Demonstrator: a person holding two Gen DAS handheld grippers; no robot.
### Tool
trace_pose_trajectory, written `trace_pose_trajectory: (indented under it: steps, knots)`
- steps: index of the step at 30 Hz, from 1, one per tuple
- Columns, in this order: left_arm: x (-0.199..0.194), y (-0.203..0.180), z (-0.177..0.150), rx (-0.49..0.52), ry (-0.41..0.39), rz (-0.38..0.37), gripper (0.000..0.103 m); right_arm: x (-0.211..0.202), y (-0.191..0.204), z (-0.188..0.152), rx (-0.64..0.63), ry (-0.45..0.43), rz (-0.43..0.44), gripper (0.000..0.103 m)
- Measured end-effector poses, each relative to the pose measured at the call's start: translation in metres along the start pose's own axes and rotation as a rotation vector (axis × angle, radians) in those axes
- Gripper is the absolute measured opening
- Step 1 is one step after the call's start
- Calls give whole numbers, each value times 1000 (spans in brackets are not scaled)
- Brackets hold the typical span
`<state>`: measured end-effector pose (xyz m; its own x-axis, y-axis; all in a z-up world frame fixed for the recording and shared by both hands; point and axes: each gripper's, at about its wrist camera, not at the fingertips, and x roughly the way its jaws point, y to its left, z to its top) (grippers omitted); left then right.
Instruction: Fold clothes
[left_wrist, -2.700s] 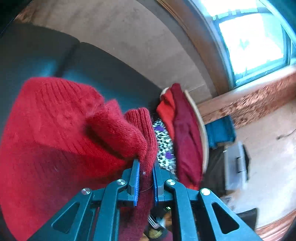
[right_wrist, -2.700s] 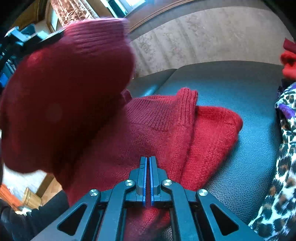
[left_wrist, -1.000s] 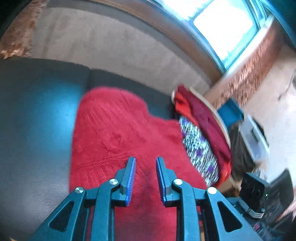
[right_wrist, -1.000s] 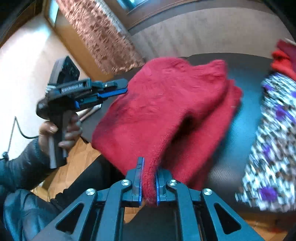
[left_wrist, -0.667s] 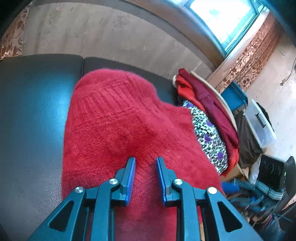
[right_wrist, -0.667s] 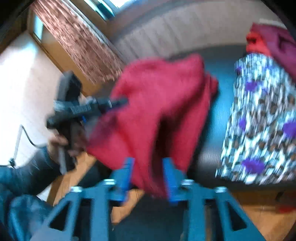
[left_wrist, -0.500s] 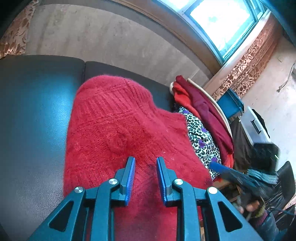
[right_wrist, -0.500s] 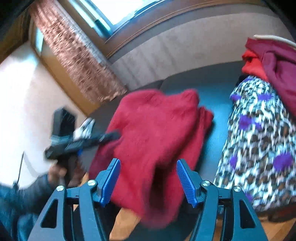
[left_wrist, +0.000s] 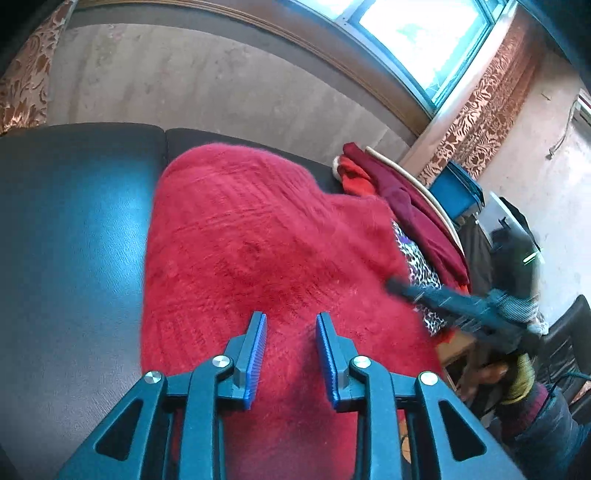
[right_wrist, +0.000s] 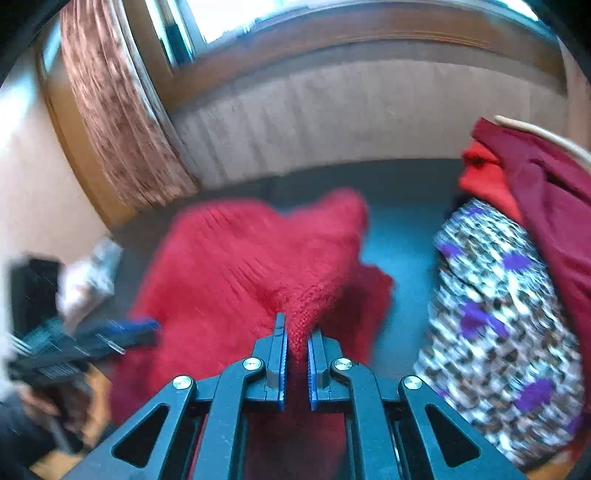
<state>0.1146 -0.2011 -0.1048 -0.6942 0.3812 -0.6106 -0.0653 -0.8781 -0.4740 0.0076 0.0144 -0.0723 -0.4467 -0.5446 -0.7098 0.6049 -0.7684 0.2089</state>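
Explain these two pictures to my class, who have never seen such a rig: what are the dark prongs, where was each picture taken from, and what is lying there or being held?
No robot here: a person holds a two-finger gripper in each hand, each with a fisheye camera looking along its fingers. One picture is the left gripper's view; its jaws are opening above a red knitted sweater spread on a dark sofa seat, gripping nothing. The other is the right gripper's view; its jaws are closing on a pinched fold of that sweater. Beside it lie a leopard-print garment and a maroon garment. Each gripper also shows, blurred, in the other's picture.
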Motion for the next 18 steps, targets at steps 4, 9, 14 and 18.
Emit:
trace_pose_trajectory:
  steps: [4, 9, 14, 18]
  knots:
    - [-20, -1, 13, 6, -57, 1, 28, 17, -10, -21, 24, 28, -33, 10]
    - [-36, 10, 47, 8, -154, 43, 30, 7, -16, -11, 23, 2, -76, 34]
    - [-14, 15, 68, 33, -123, 69, 30, -27, 4, 11, -13, -125, -109, 43]
    - [9, 10, 75, 64, -86, 78, 30, -14, 45, 29, -87, -177, 5, 47]
